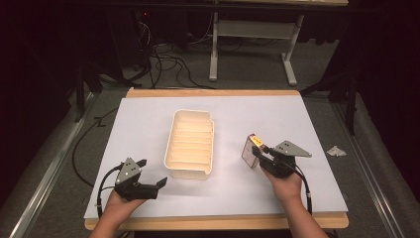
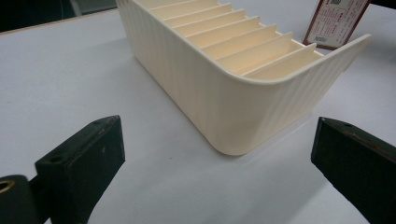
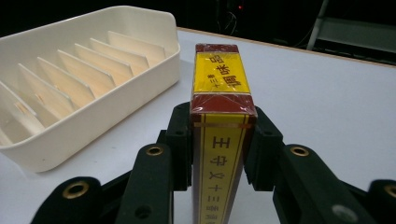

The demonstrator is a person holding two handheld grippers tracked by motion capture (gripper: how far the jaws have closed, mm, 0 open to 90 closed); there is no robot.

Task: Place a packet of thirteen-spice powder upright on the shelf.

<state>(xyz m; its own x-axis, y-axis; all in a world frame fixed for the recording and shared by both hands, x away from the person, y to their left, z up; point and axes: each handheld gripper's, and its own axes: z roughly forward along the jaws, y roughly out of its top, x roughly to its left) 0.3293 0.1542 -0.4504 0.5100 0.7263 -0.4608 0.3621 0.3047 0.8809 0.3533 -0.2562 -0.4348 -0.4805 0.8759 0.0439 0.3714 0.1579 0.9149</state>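
Box (image 3: 223, 140): small printed carton, upright on worktop (image 1: 297, 119) right of slotted cream tray (image 1: 190, 144). Probably light, stiff, glossy, crushable; hold across broad faces. Right gripper (image 3: 223, 149) jaws pinch it there; left gripper (image 2: 217, 163) jaws spread, empty.

The left gripper (image 2: 212, 163) gapes wide before the cream slotted tray (image 2: 224, 93) (a printed box (image 2: 334, 21) behind)

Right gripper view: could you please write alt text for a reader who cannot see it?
The right gripper, its two black jaws shut on the narrow sides of a slim red and yellow box printed with Chinese characters, holds it above a white-covered table. To the left stands a cream plastic tray with ribbed walls and slotted dividers, its slots bare.
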